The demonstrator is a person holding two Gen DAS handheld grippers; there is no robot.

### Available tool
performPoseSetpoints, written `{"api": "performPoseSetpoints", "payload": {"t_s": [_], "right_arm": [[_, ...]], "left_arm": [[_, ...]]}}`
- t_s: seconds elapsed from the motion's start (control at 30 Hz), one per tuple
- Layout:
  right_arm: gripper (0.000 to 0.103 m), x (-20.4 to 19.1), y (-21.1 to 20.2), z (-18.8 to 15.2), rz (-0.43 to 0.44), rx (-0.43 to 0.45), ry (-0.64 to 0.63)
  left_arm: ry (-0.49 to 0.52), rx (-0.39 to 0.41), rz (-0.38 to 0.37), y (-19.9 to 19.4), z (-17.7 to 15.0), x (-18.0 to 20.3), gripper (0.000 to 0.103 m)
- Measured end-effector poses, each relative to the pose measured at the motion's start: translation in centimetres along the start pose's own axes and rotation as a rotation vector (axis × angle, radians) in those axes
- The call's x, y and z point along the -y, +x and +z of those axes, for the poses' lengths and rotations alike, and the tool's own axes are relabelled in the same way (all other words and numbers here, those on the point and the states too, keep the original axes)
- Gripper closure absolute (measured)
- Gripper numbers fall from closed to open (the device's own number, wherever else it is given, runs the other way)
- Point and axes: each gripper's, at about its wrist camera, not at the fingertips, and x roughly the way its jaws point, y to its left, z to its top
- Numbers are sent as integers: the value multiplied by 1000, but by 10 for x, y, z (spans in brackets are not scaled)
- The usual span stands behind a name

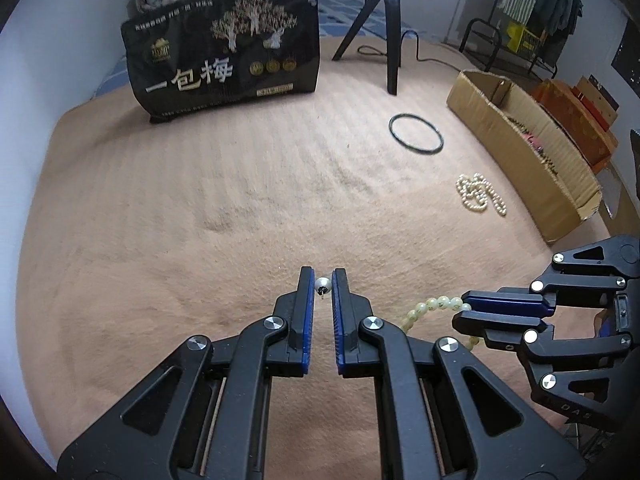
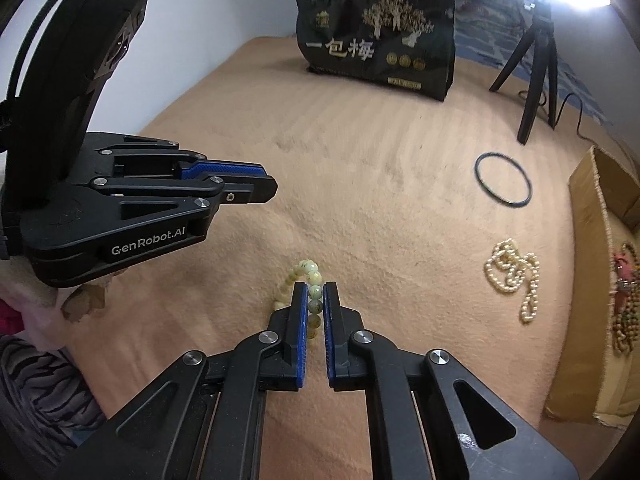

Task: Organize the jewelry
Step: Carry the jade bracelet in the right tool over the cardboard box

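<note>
My left gripper [image 1: 322, 280] is shut on a small pearl earring [image 1: 322, 285], pinched at its fingertips with the pin hanging below, just above the tan blanket [image 1: 200, 208]. To its right, my right gripper [image 1: 460, 312] is shut on a pale green bead bracelet [image 1: 436, 304]. In the right wrist view the bracelet [image 2: 306, 270] sits between the blue pads of the right gripper [image 2: 316, 286] and loops out past the tips. The left gripper [image 2: 268, 184] shows at the left there, and the earring is hidden.
A black ring [image 1: 416, 134] and a white pearl necklace [image 1: 480, 194] lie on the blanket to the right. A long cardboard box [image 1: 520, 152] along the right edge holds more beaded pieces [image 2: 624, 300]. A black printed bag [image 1: 224, 52] and a tripod [image 1: 384, 20] stand at the back.
</note>
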Motion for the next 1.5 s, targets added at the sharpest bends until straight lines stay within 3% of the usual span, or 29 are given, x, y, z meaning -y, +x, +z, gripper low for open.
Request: {"api": "performPoseSetpoints", "payload": {"t_s": [0.4,0.87,1.2,1.5], "right_arm": [[97,24,-51,-1,-59,72,13],[97,86,-119,-12,-133,190,100],[97,139,-165,-28,-190,275,216],[97,183,-185,-37,-229,314,295]], "left_arm": [[13,78,-14,-31,13,27,96],[62,149,-73,-53,32,85,96],[89,192,-143,-52,51,141,96],[138,179,-193,-34,60,189,96]]}}
